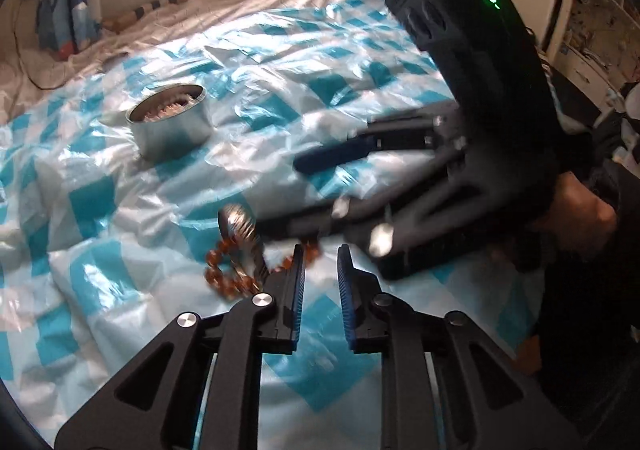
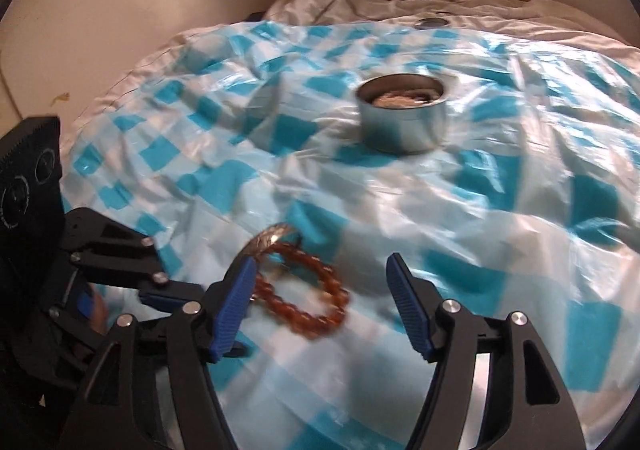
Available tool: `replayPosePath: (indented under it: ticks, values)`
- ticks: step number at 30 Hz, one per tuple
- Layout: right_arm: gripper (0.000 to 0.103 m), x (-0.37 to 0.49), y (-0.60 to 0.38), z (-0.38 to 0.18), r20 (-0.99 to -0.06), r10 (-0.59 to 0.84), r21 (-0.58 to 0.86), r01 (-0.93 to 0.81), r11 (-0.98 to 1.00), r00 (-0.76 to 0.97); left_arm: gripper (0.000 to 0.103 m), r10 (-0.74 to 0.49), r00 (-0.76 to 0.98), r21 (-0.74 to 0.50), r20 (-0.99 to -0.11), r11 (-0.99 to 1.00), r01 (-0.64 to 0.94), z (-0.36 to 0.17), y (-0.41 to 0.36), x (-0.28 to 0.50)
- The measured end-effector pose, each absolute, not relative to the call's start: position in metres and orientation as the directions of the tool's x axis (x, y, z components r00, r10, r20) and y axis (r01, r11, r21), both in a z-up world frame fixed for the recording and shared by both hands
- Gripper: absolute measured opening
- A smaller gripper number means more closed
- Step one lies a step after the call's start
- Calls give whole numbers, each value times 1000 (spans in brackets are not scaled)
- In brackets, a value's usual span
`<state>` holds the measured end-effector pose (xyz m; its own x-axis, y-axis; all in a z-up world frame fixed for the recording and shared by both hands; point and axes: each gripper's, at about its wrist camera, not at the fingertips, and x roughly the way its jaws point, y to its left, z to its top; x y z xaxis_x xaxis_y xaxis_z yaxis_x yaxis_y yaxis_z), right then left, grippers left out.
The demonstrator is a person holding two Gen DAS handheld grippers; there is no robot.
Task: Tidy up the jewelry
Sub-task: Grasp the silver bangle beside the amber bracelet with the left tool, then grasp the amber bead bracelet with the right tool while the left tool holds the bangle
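**Grippers closing in on an amber bead bracelet**

Blue-padded fingers of the left gripper (image 1: 321, 270) are standing slightly parted at the bottom of the left wrist view, pinching nothing. Just beyond its left finger, the amber bead bracelet (image 1: 228, 270) is lying on the blue-and-white checked plastic sheet (image 1: 120, 242), with a silver bangle (image 1: 239, 224) resting against it.

In the right wrist view, the right gripper (image 2: 322, 274) is hovering with its fingers spread wide, empty. The bracelet (image 2: 304, 290) is sitting between them, close to the left finger, and the bangle (image 2: 269, 241) is lying over its far edge. The blurring makes it hard to say whether the pad is touching the beads.

Farther back, a round metal tin (image 2: 402, 116) is standing upright and uncovered on the sheet, well apart from the bracelet. Something pale and coiled is lying inside it (image 1: 170, 108); what exactly cannot be made out. Beyond the sheet, a white quilt (image 2: 500, 16) is reaching toward the wall.
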<state>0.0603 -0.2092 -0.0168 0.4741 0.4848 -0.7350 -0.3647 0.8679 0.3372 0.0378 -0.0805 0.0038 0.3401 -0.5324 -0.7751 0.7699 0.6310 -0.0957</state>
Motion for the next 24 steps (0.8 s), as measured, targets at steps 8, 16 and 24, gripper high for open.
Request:
replayPosePath:
  ticks: [8, 16, 24]
  values:
    - [66, 64, -217, -25, -752, 492, 375, -330, 866, 438, 0, -510, 380, -165, -772, 737, 655, 1, -50, 63]
    - [54, 57, -186, -42, -843, 364, 194, -408, 892, 396, 0, -584, 349, -322, -732, 750, 578, 2, -18, 80]
    - [24, 57, -190, -44, -835, 405, 248, -401, 882, 372, 0, -588, 283, -405, -758, 764, 503, -24, -23, 105]
